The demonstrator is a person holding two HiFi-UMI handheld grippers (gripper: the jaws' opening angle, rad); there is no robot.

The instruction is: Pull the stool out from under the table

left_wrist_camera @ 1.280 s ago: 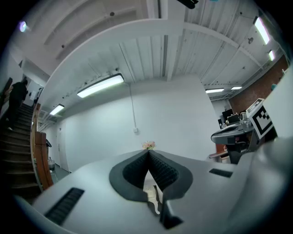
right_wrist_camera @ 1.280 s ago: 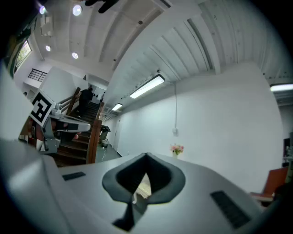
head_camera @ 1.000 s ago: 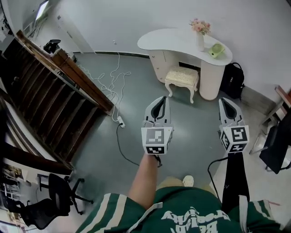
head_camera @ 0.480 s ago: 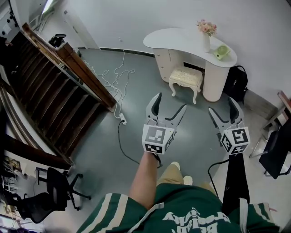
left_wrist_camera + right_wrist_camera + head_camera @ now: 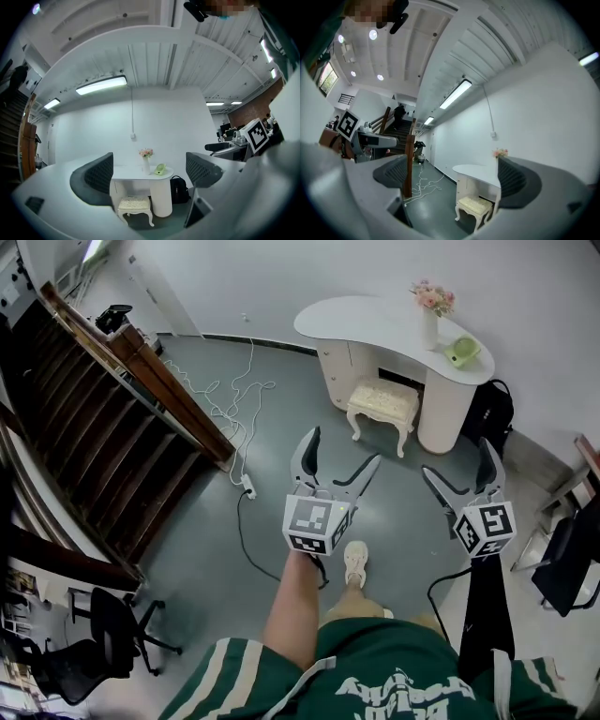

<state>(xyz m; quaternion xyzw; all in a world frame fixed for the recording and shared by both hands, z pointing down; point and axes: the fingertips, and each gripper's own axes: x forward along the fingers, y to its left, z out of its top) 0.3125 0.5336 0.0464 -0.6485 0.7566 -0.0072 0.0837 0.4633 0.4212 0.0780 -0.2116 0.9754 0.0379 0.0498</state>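
Since a second earlier, both claws had just been opening, from shut to wide apart, and a shoe (image 5: 355,563) had stepped forward on the grey floor (image 5: 291,413). The left claw (image 5: 343,448) and right claw (image 5: 457,458) hung empty, with nothing between their jaws. The cream stool (image 5: 382,404) stood half tucked under the white surface (image 5: 366,320), well ahead of both claws. A vase of pink flowers (image 5: 429,324) stood on the surface.

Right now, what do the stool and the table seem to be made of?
Stool: probably cream-painted wood, going by the curved carved legs; seat looks like padded patterned fabric. Table: smooth matte white top and rounded base, likely painted or laminated board; which, I cannot tell.
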